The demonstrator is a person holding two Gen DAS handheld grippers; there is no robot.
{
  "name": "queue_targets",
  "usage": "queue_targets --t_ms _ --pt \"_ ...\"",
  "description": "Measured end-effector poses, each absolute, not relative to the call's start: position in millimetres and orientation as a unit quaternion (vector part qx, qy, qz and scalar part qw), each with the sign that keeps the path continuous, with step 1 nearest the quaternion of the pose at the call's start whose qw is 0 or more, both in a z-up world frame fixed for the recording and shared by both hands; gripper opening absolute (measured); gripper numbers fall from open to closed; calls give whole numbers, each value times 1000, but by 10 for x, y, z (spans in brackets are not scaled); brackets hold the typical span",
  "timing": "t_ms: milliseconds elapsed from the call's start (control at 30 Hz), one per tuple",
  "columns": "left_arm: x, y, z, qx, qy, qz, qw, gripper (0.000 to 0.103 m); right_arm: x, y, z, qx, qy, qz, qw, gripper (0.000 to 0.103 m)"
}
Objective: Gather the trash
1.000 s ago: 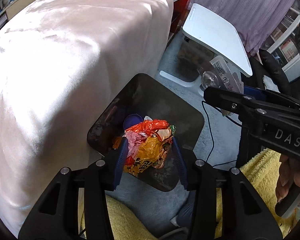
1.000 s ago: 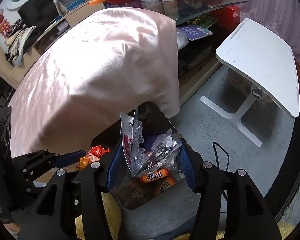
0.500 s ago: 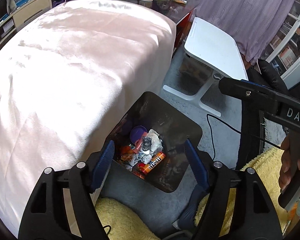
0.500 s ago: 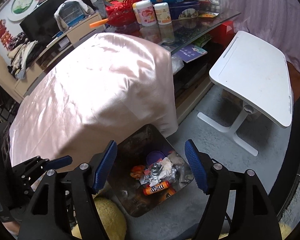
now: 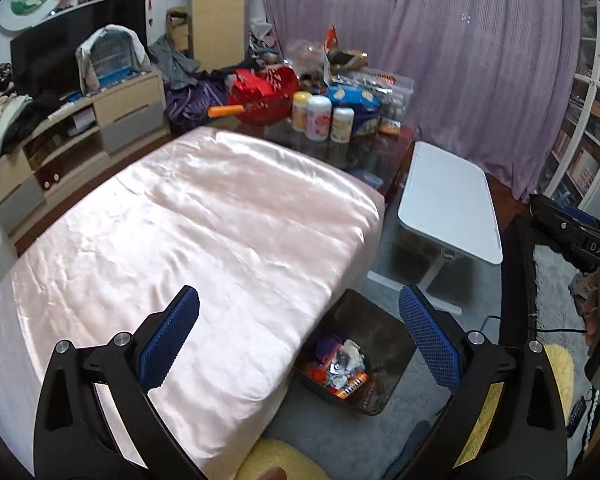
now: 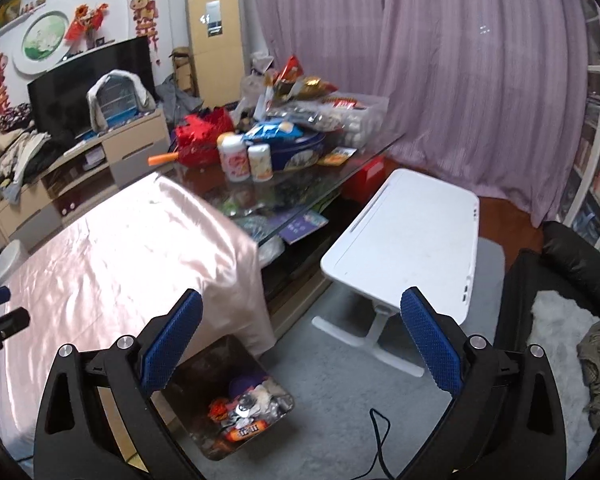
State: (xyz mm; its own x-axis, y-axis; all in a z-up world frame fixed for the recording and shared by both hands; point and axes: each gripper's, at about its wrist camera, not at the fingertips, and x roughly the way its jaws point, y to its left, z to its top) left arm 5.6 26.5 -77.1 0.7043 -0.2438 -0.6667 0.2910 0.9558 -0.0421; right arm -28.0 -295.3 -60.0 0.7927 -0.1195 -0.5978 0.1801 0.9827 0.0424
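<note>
A dark square trash bin point(image 5: 374, 322) stands on the grey carpet beside the pink-covered table point(image 5: 204, 232). Crumpled wrappers point(image 5: 338, 366) lie inside it. The bin also shows in the right wrist view point(image 6: 204, 364), with wrappers point(image 6: 246, 410) in it. My left gripper point(image 5: 298, 340) is open and empty, high above the bin. My right gripper point(image 6: 300, 342) is open and empty, also raised above the bin. The right gripper's body point(image 5: 576, 236) shows at the right edge of the left wrist view.
A white side table point(image 6: 404, 240) stands right of the bin. A glass table with bottles and snack bags point(image 6: 284, 136) lies behind. A black chair point(image 6: 572, 276) and a cable point(image 6: 380, 428) are at the right. Yellow fabric point(image 5: 280, 460) is below.
Both grippers opened and let their wrappers fall into the bin, then rose well above it. The view now takes in the whole room.
</note>
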Motion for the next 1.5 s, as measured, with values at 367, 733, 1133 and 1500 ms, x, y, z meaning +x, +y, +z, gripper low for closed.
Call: queue_targets --t_ms 367,733,1133,1500 --pt "-493 687 20 20 258 -98 961 95 -1287 -3505 247 35 215 -185 958 100" --pt "-755 936 391 11 200 -65 978 95 -2159 -3719 452 67 154 -232 958 100" --pt "-1095 767 485 12 162 -52 985 95 -2399 -3181 575 42 111 -181 976 100" --pt "-1203 694 402 12 164 -67 984 95 -2289 -2922 461 32 133 -140 981 100"
